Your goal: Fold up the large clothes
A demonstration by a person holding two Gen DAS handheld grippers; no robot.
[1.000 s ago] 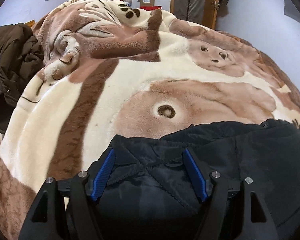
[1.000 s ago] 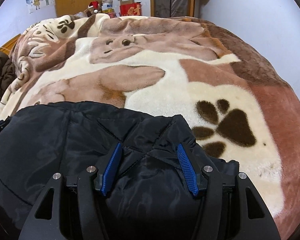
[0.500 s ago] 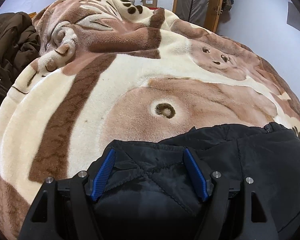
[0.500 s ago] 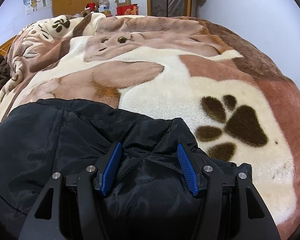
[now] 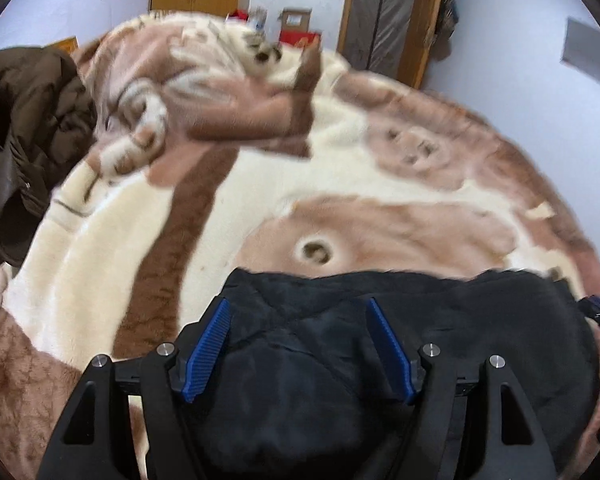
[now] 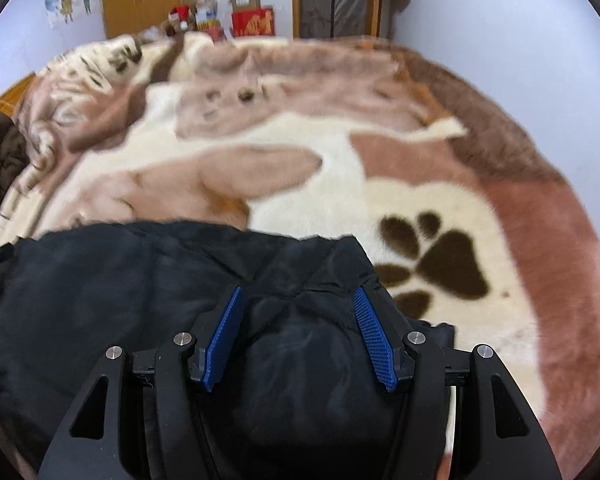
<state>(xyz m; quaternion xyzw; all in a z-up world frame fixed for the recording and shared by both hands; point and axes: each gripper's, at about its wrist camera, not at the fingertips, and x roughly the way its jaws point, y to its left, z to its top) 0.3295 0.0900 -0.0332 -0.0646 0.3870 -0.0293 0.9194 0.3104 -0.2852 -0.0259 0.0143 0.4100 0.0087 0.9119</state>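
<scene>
Black padded jacket (image 5: 440,320) laid on near edge of plush animal-print blanket (image 5: 260,200). Jacket's bunched fabric clamped by left gripper (image 5: 298,344) at 1 corner, blue pads (image 5: 208,340) pressed into it. Other corner likewise pinched by right gripper (image 6: 298,334). Brown coat (image 5: 24,120) heaped at blanket's left edge.

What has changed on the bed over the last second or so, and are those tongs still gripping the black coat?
Both tongs, left and right, have lifted the black coat, carrying its edge a little further over the blanket. Nothing was taken hold of or released: each pair stays clamped on bunched coat fabric. The brown jacket at the side lies as before.
</scene>
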